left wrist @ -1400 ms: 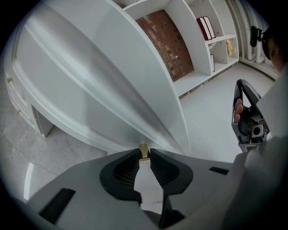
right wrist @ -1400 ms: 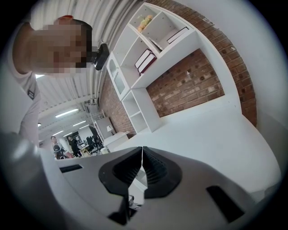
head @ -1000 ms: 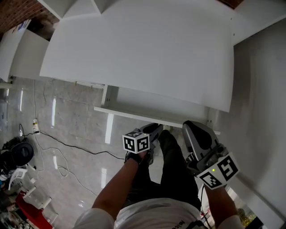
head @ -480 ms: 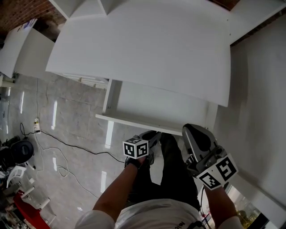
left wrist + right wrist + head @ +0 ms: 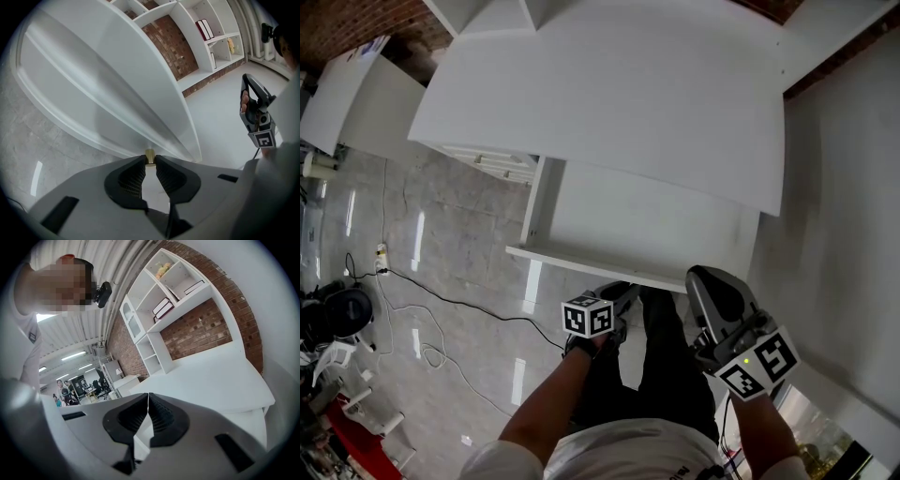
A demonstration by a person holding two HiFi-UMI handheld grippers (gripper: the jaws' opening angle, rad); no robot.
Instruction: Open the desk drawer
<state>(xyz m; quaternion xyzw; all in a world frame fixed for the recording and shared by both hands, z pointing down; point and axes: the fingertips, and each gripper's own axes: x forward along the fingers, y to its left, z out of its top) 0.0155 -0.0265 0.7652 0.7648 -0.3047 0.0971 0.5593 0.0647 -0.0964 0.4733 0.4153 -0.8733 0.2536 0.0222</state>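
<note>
While I look down through the head camera, the drawer (image 5: 581,260) stands pulled partway out from under the white desk top (image 5: 609,103). Its pale inside shows between the desk's near edge and the drawer's front panel. The front panel is the part closest to me, just above the person's legs.

The left gripper (image 5: 628,289) reaches up to the middle of that front panel. In the left gripper view its jaws stand narrow, with the tips (image 5: 150,159) pressed from both sides on a small brass knob (image 5: 149,156) that sticks out of the panel. The ribbed pads (image 5: 133,176) behind the tips have a slim gap between them. The cube with square markers (image 5: 588,317) sits over the person's left wrist.

The right gripper (image 5: 701,274) is held off to the right of the drawer, near its right front corner, and I cannot tell whether it touches anything there. In the right gripper view its jaws are closed tip to tip (image 5: 148,397) with nothing between them. Beyond them I see the desk top, white shelves (image 5: 164,301) and a brick wall (image 5: 197,331).

To the left of the desk there is a glossy grey floor (image 5: 441,253), with a black cable (image 5: 441,305) trailing across it.
</note>
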